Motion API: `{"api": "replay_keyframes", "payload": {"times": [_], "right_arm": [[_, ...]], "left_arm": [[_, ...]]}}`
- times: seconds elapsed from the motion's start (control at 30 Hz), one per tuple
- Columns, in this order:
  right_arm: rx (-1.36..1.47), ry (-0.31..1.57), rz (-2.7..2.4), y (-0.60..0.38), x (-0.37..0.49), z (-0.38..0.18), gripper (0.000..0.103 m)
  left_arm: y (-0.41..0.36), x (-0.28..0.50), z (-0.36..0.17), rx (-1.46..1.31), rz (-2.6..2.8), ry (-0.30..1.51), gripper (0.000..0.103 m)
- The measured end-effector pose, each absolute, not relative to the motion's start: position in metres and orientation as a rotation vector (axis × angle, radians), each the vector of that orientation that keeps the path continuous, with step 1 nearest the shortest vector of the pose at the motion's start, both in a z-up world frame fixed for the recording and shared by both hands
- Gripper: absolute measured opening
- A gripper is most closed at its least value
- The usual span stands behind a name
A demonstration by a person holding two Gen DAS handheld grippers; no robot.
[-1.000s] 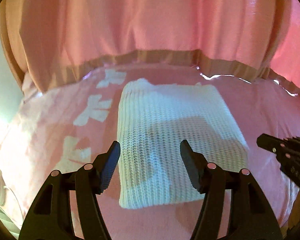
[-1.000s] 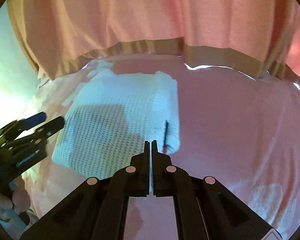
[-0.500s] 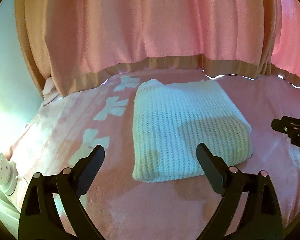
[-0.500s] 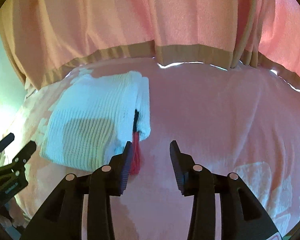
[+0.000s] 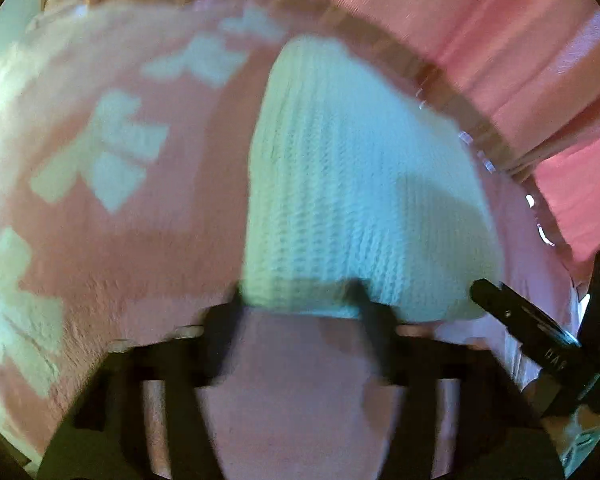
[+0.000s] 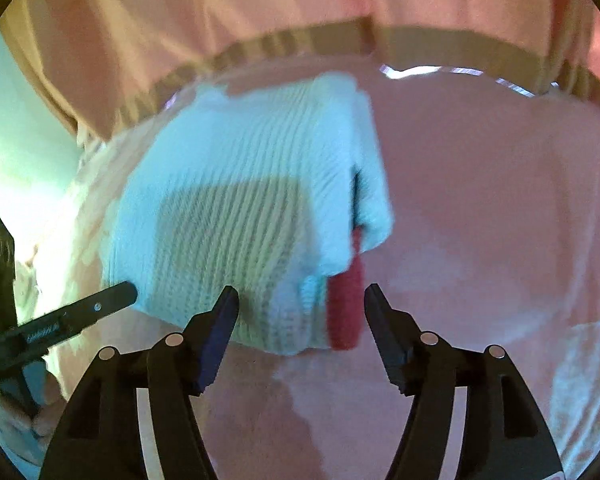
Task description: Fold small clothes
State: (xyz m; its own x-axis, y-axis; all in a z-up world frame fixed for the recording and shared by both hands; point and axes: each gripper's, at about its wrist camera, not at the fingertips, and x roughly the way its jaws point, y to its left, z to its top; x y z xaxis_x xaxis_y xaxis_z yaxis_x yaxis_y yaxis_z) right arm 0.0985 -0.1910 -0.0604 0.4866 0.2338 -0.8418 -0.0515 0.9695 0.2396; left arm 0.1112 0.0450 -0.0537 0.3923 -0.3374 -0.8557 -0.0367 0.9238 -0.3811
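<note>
A white knitted garment [image 5: 352,184] lies folded into a rectangle on a pink blanket [image 5: 172,240]. In the left wrist view my left gripper [image 5: 300,300] is open, its fingertips at the garment's near edge, one on each side of the near left corner. In the right wrist view the garment [image 6: 228,208] shows a red piece [image 6: 346,304] sticking out at its near right corner. My right gripper [image 6: 300,308] is open, its jaws straddling that corner and the red piece. Both views are blurred.
Pink curtains with a tan hem [image 6: 340,40] hang behind the blanket. White bow patterns [image 5: 116,148] mark the blanket left of the garment. The right gripper's finger [image 5: 512,316] shows at the right of the left view; the left gripper's finger [image 6: 80,312] shows at the left of the right view.
Both grippers pulled back from the garment, opened, then moved in to its near edge. The right gripper went from shut to open wide.
</note>
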Motion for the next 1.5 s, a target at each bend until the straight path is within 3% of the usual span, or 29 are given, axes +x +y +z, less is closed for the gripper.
{"api": "replay_keyframes", "payload": {"times": [0.03,0.1,0.23,0.33,0.47,0.5,0.57,0.6,0.63,0.73,0.93,1.23,1.5], "right_arm": [[0.17,1.074,0.189,-0.185,0.103,-0.067,0.018],[0.155,1.032,0.178,-0.183,0.099,-0.057,0.01],[0.135,0.871,0.205,-0.193,0.073,-0.007,0.008],[0.152,1.099,0.139,-0.204,0.091,-0.073,0.01],[0.003,1.012,0.122,-0.184,0.08,-0.055,0.012],[0.0,0.988,0.12,-0.183,0.072,-0.044,0.013],[0.007,0.956,0.116,-0.186,0.058,-0.03,0.018],[-0.001,0.912,0.101,-0.187,0.049,-0.017,0.02],[-0.017,0.873,0.083,-0.188,0.043,-0.008,0.028],[-0.064,0.74,0.004,-0.194,0.026,0.016,0.059],[0.03,0.734,-0.061,-0.214,0.022,0.015,0.076],[0.05,0.872,-0.073,-0.206,0.029,-0.025,0.076],[0.045,0.856,-0.071,-0.2,0.021,-0.027,0.076]], "left_arm": [[0.046,0.112,-0.057,-0.364,-0.196,1.156,0.022],[0.043,0.11,-0.049,-0.35,-0.212,1.131,0.018],[0.043,0.097,-0.03,-0.321,-0.234,1.084,0.018],[0.034,0.102,-0.057,-0.276,-0.201,1.167,0.019],[0.018,0.093,-0.044,-0.125,-0.176,1.102,0.024],[0.016,0.09,-0.038,-0.104,-0.172,1.079,0.027],[0.012,0.077,-0.021,-0.064,-0.151,1.009,0.045],[0.01,0.072,-0.014,-0.047,-0.147,0.974,0.064],[0.007,0.064,-0.003,-0.022,-0.14,0.918,0.08],[0.004,0.053,0.02,0.025,-0.117,0.79,0.094],[0.003,0.044,0.033,0.032,-0.084,0.662,0.098],[-0.002,0.038,0.018,0.051,-0.012,0.636,0.098],[-0.006,0.026,-0.002,0.071,-0.053,0.698,0.098]]}}
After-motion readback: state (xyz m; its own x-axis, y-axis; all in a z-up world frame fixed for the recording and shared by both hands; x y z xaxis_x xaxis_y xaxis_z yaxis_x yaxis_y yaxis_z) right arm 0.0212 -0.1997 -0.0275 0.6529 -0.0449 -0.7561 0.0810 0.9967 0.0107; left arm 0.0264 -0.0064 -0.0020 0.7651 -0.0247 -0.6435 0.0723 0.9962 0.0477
